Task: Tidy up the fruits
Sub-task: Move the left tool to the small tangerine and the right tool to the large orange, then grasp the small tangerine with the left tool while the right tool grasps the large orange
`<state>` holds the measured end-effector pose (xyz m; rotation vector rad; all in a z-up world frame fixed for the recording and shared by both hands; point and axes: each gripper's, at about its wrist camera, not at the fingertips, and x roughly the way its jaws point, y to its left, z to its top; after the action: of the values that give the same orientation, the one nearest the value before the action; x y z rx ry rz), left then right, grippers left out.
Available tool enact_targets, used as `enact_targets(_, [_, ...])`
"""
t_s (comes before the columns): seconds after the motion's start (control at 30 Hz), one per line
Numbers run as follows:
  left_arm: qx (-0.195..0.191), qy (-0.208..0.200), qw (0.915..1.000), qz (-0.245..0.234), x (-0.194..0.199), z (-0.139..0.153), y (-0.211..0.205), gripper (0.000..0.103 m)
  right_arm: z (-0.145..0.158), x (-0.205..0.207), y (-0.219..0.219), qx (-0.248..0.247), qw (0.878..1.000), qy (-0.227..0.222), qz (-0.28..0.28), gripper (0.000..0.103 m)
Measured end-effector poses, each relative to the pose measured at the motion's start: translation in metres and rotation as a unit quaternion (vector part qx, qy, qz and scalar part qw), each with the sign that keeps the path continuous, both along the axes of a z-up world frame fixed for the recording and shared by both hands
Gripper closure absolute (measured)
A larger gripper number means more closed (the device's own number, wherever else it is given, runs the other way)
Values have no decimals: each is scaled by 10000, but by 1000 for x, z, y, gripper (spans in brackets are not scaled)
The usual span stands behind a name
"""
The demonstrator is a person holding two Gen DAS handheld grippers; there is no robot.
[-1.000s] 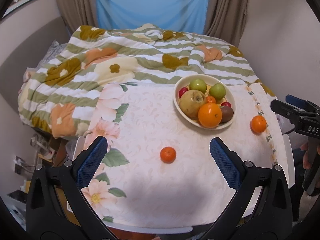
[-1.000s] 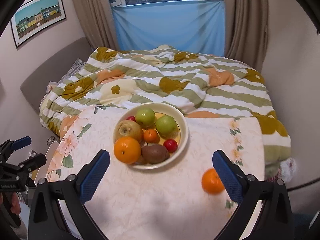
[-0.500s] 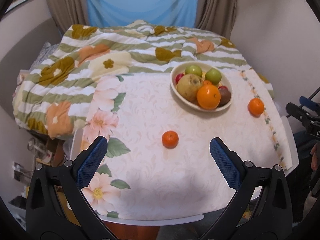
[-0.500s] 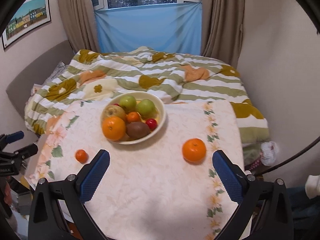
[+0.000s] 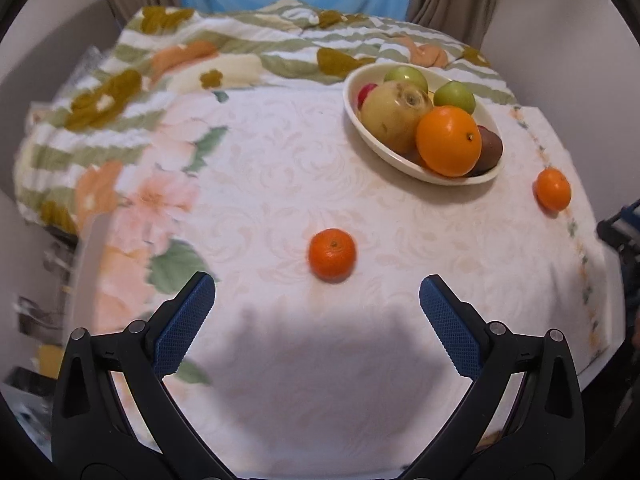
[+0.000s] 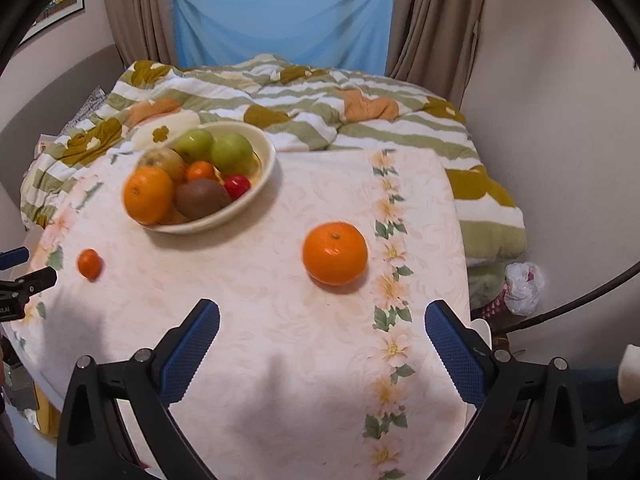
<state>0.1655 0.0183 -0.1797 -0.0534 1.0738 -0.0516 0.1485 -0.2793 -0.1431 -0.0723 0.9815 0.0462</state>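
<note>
Two spread claws hovered over a table of loose oranges.

The left gripper (image 5: pixel 316 304) stood released and empty, a small round tangerine (image 5: pixel 331 254) just ahead between its blue pads. The right gripper (image 6: pixel 322 330) was likewise released, facing a larger loose orange (image 6: pixel 335 253) on the floral tablecloth (image 6: pixel 280 360). The cream oval fruit bowl (image 6: pixel 262 178) sat beyond, well apart from both.

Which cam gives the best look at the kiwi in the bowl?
Right wrist: the kiwi sits at the near side of the bowl, mostly unobstructed. Left wrist shows only a sliver of it behind the big orange.
</note>
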Motion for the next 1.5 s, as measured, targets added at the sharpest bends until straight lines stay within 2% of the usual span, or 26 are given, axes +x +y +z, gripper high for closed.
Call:
enact_targets(0.2, [5, 95, 9998, 152, 20, -23, -3, 0, -23, 24, -15, 182, 9996, 212, -12, 0])
enact_targets(0.3, [27, 241, 9995, 185, 28, -34, -4, 20, -30, 35, -18, 262, 9994, 242, 10, 0])
enact_targets(0.4, [29, 322, 9992, 224, 32, -42, -4, 28, -35, 47, -21, 319, 9991, 288, 24, 1])
enact_targets(0.5, [25, 415, 9989, 238, 34, -48, -5, 51, -38, 55, -20, 301, 9991, 285, 78, 1])
enact_targets(0.57, [87, 405, 9989, 221, 34, -49, -7, 54, -41, 60, -20, 299, 9990, 305, 113, 1])
enact_targets(0.6, [97, 409, 9989, 196, 34, -49, -8, 60, -43, 62, -20, 321, 9989, 320, 121, 3])
enact_targets(0.67, [145, 425, 9988, 200, 35, -49, -10, 60, -46, 68, -21, 400, 9984, 370, 122, 8])
enact_targets(0.8, [136, 418, 9988, 232, 33, -48, -9, 60, -51, 76, -24, 456, 9980, 421, 72, 11])
enact_targets(0.97, [98, 394, 9988, 286, 28, -48, -8, 60, -56, 83, -22, 476, 9975, 503, 148, 26])
enact_targets(1.1, [108, 397, 9986, 324, 23, -48, -8, 60, -60, 85, -16, 438, 9970, 576, 263, 31])
enact_targets(1.17, [69, 412, 9985, 356, 23, -47, -7, 60, -63, 86, -14, 455, 9963, 664, 307, 48])
enact_targets(1.3, [23, 332, 9987, 382, 18, -39, -9, 60, -64, 87, -15, 583, 9958, 662, 253, 48])
enact_targets(1.5, [12, 193, 9990, 407, 11, -18, -12, 60, -45, 82, -16, 557, 9965, 515, 358, 49])
